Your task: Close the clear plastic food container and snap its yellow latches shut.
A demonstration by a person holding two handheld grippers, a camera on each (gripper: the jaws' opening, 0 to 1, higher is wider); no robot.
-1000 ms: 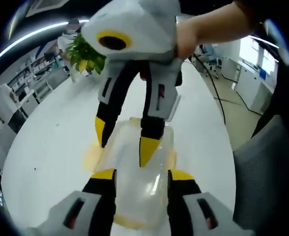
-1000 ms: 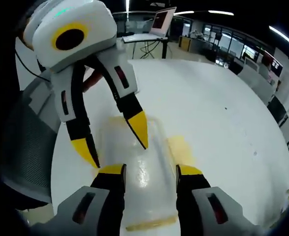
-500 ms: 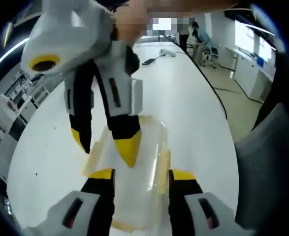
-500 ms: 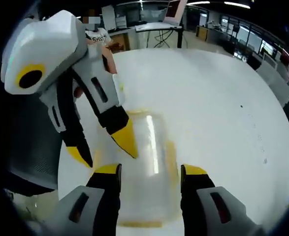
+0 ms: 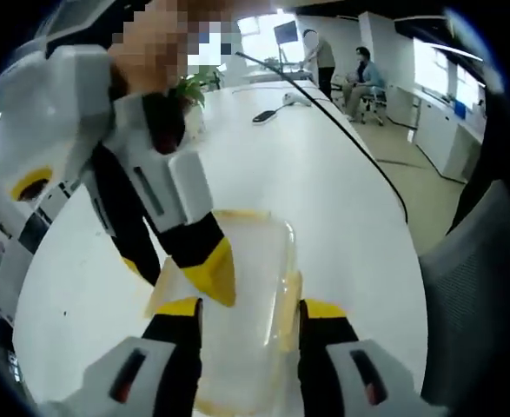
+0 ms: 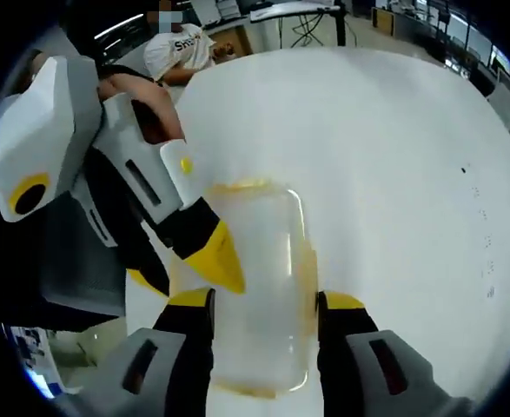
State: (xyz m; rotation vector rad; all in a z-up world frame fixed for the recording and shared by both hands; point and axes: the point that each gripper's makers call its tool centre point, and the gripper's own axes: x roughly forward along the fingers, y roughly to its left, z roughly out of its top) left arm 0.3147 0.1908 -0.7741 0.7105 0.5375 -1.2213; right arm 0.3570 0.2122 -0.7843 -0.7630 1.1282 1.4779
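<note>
The clear plastic food container (image 5: 255, 269) lies on the white table (image 5: 324, 200), its lid resting on top and yellow latches (image 5: 289, 300) showing along its sides. My left gripper (image 5: 250, 308) hovers open over its near end, one jaw toward each side. My right gripper (image 5: 172, 268) comes in from the upper left, open, with one yellow fingertip (image 5: 209, 271) on the lid's left edge. In the right gripper view the container (image 6: 263, 261) lies ahead of my open right gripper (image 6: 265, 301), and the left gripper (image 6: 178, 269) reaches in from the left, a fingertip (image 6: 215, 261) at the container's edge.
A grey chair (image 5: 476, 287) stands by the table's right edge. A potted plant (image 5: 198, 82), a dark cable (image 5: 333, 113) and a small dark device (image 5: 263, 115) sit farther along the table. A person in a white shirt (image 6: 181, 52) is beyond the table.
Both views have shifted with the hands. In each view the other gripper has slid left and lower, its fingertip now at the container's side edge instead of over the middle of the lid.
</note>
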